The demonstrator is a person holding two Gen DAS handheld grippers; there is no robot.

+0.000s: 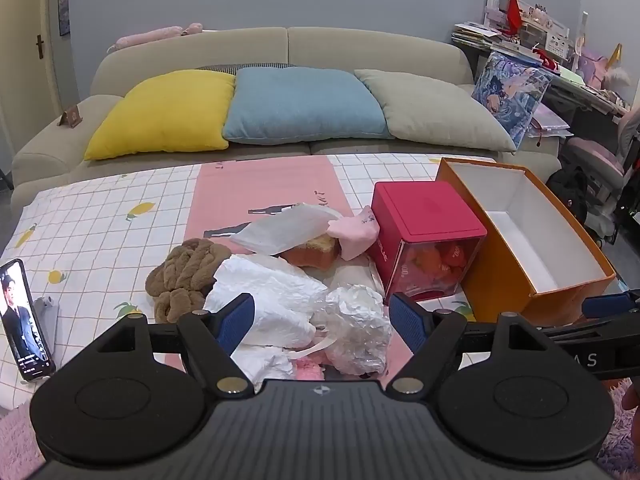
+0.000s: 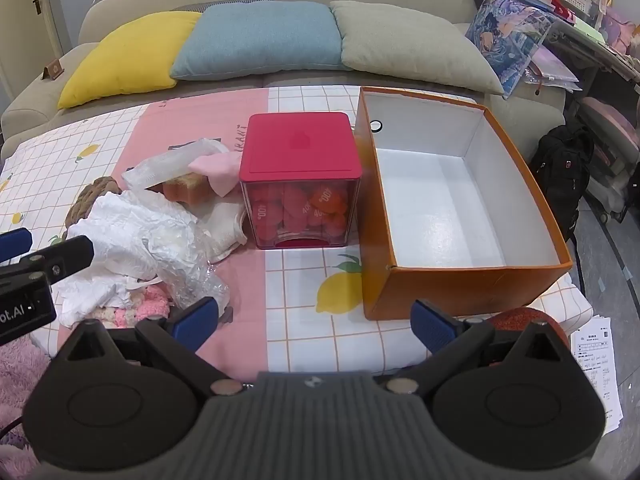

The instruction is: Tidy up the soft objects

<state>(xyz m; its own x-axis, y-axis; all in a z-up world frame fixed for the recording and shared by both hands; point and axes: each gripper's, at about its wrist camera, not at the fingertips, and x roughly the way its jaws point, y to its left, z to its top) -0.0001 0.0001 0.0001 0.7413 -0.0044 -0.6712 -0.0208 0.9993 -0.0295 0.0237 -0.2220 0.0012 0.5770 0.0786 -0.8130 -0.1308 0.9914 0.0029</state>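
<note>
- Left wrist view: the left tongs (image 1: 322, 320) stand spread wide, pinching nothing, poised over the near edge of the pile, which lies just left of the red-lidded clear cube (image 1: 426, 240) on the bench (image 1: 100, 232).
- Right wrist view: the right tongs (image 2: 314, 322) are likewise spread and empty, over bare cloth in front of the cube, near the orange cardboard box (image 2: 460, 296), which stands touching the cube's right side and is empty.
- Risks, as a judgement: the crumpled white paper (image 1: 268, 300) and the crinkled clear plastic wrap (image 1: 358, 320) overlap, so a pinch could drag both, or snag the pink crocheted piece (image 2: 136, 312) half buried beneath them.
- A sweep toward the box may knock the cube, since the pile presses against it.
- The phone (image 1: 24, 320), propped well left of the cube, could topple if the cloth is tugged.
- Textures: the brown plush braid (image 1: 184, 276) is thick and fuzzy; the sponge block (image 1: 312, 254) is porous and orange-brown; the pink sock (image 1: 356, 232) is limp knit; a white mesh pouch (image 1: 280, 228) lies over the sponge.
- The cube is rigid, holding rounded red pieces.
</note>
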